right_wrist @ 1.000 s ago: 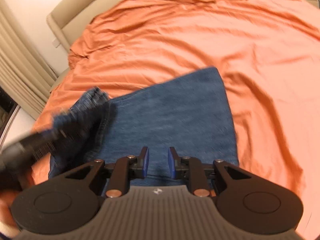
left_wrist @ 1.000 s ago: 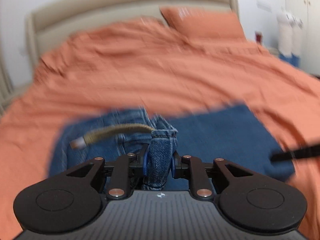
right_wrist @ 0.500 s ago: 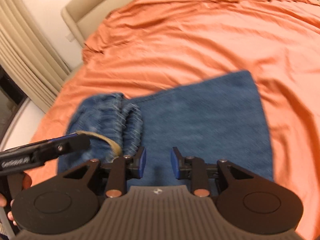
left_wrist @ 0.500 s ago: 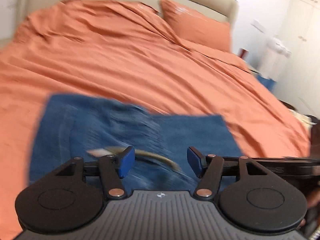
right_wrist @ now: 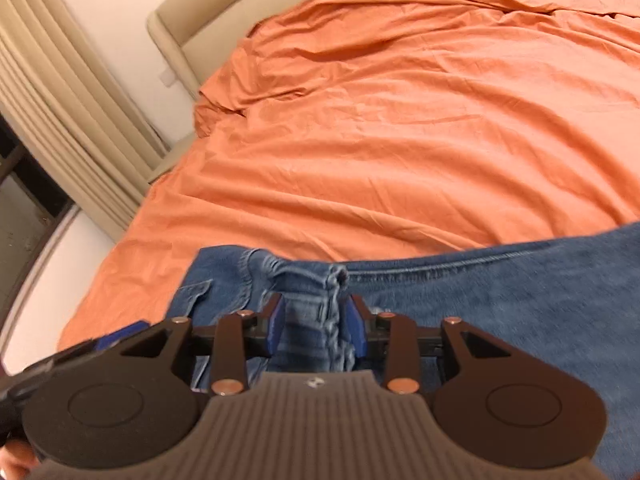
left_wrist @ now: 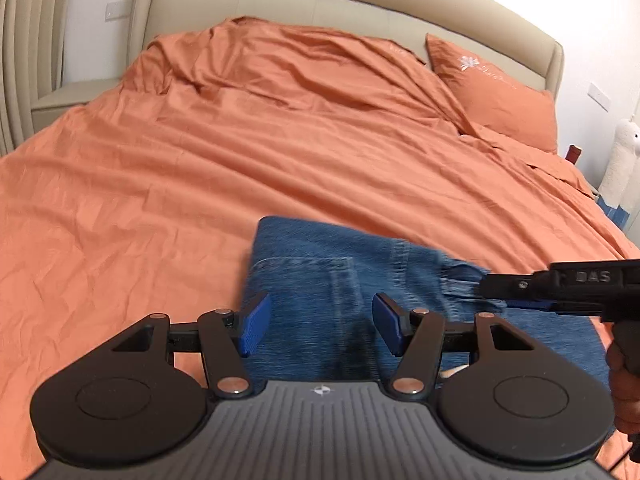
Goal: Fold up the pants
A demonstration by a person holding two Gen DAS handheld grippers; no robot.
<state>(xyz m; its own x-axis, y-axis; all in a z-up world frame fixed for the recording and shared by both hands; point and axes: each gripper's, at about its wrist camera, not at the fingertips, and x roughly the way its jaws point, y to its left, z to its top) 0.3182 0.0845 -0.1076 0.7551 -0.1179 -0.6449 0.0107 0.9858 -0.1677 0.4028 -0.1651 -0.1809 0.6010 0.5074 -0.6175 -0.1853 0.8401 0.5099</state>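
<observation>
Blue denim pants (left_wrist: 332, 292) lie folded on the orange bedspread (left_wrist: 280, 152). My left gripper (left_wrist: 320, 326) is open and empty, just above the pocket side of the pants. My right gripper (right_wrist: 316, 330) has its jaws around the bunched waistband (right_wrist: 316, 300), with denim filling the gap between the pads. The right gripper also shows in the left wrist view (left_wrist: 520, 292), reaching in from the right onto the waistband. The pants' leg part (right_wrist: 520, 300) spreads flat to the right in the right wrist view.
An orange pillow (left_wrist: 492, 92) and a beige headboard (left_wrist: 360, 12) are at the far end. Beige curtains (right_wrist: 60, 112) hang at the left. A white plush toy (left_wrist: 620, 160) stands past the bed's right edge.
My left gripper let go of the waistband, opened and swung left. My right gripper moved left over the pants and set its jaws around the bunched waistband.
</observation>
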